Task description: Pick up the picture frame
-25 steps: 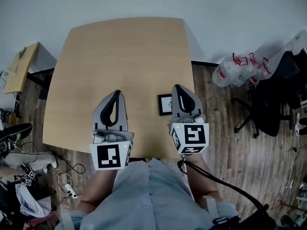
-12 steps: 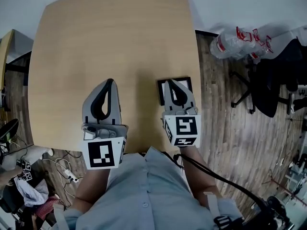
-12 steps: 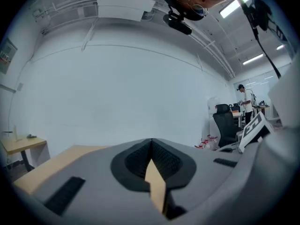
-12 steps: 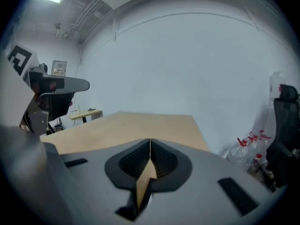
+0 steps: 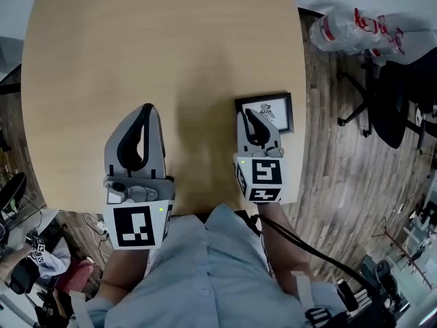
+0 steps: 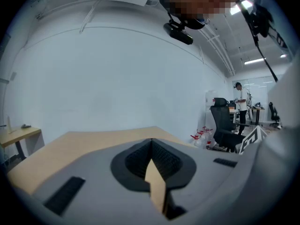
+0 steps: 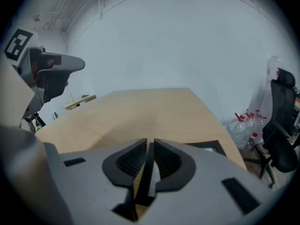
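Currently, item: picture frame (image 5: 273, 108), black-edged, lying flat near the table's (image 5: 136, 39) right edge, not yet lifted. Right gripper (image 5: 250, 117): jaws drawn together with nothing between them, tip over the frame's left side at the table's near-right part; whether it touches cannot be told. Left gripper (image 5: 146, 109): jaws likewise together and empty, above the table's near-left part, well apart from the frame. Status, as I judge it: approach only; opening the jaws, gripping and raising are all left to do.

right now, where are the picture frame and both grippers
picture frame (image 5: 278, 108), head view, its white picture
right gripper (image 5: 248, 112), head view, tips of its jaws
left gripper (image 5: 147, 106), head view, tips of its jaws
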### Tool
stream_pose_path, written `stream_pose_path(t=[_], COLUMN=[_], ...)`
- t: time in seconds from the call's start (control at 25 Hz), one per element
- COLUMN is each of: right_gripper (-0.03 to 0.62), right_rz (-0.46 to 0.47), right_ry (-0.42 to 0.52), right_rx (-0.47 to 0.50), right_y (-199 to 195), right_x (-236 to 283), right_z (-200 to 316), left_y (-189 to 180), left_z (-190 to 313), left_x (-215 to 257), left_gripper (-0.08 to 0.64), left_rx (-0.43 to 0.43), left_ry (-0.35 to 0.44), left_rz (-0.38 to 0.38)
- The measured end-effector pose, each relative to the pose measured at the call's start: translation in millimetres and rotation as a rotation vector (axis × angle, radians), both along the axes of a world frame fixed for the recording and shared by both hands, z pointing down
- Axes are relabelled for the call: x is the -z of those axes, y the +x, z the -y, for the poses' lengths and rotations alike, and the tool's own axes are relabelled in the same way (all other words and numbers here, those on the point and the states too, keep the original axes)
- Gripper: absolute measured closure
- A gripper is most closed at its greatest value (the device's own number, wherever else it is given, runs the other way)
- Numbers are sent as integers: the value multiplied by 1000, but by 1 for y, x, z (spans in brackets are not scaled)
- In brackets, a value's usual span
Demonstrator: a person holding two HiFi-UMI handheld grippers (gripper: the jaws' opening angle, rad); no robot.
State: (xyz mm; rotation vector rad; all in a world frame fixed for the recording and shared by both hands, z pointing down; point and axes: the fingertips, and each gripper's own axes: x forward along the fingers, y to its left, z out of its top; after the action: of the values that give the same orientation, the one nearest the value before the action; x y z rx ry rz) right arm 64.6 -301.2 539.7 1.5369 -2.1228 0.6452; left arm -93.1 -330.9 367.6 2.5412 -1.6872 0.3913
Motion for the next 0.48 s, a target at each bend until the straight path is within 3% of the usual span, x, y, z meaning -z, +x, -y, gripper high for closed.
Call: stream_pose_path(t=[0.08,0.32,0.48], right_gripper=[514,509,508], right_rz=[-5,-76,-89], right_ry=[-37,-81,-170], right_rx=[2,17,28], right_y=[-3,-7,-9], right_x=[-11,-22,-19], right_z=[-3,-7,-10], left_y=[-3,-11,-12], left_z=[3,4,3], left_x=[-7,-18,-10], left_gripper=[558,558,558], left_rx=[-3,6,11], left_ry=[-15,-43,-54], left_rz=[-2,-8,-6])
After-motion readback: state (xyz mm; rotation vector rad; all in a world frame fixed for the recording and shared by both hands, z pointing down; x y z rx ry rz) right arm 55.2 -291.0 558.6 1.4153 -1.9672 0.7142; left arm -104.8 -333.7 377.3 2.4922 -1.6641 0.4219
